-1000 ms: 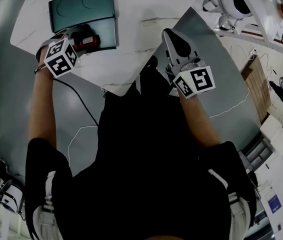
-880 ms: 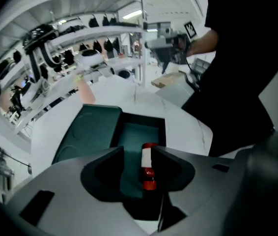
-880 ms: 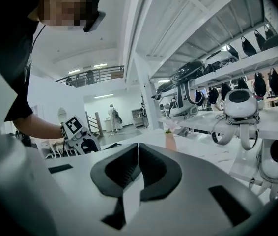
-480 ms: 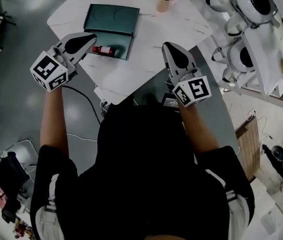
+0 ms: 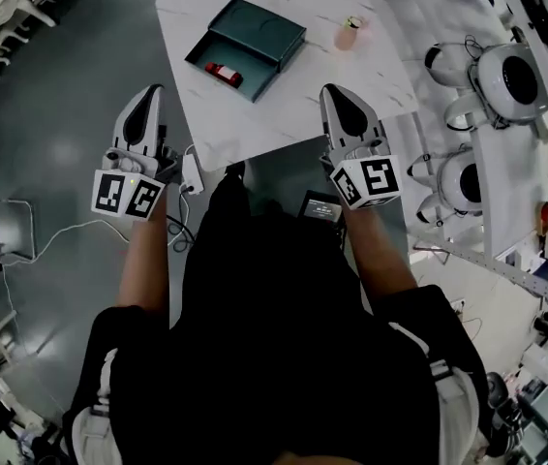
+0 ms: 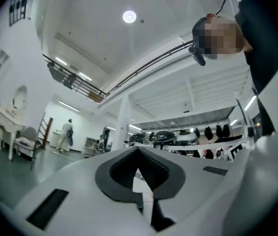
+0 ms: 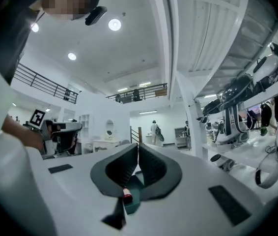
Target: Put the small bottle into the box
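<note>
The small red bottle lies on its side inside the dark green box, which stands open on the white marble table. My left gripper hangs over the floor, left of the table's near corner, shut with nothing between its jaws. My right gripper hovers over the table's near edge, also shut and empty. In the right gripper view the bottle and box show low through the gap under the closed right gripper. The left gripper view shows the left gripper shut, pointing out into the hall.
A pink cup stands on the table right of the box. White robot machines line the right side. A power strip and cables lie on the grey floor by the table's near corner.
The left gripper drew back from the box, off the table to the left, and its jaws closed empty. The bottle stays in the box. The head view pulled back.
</note>
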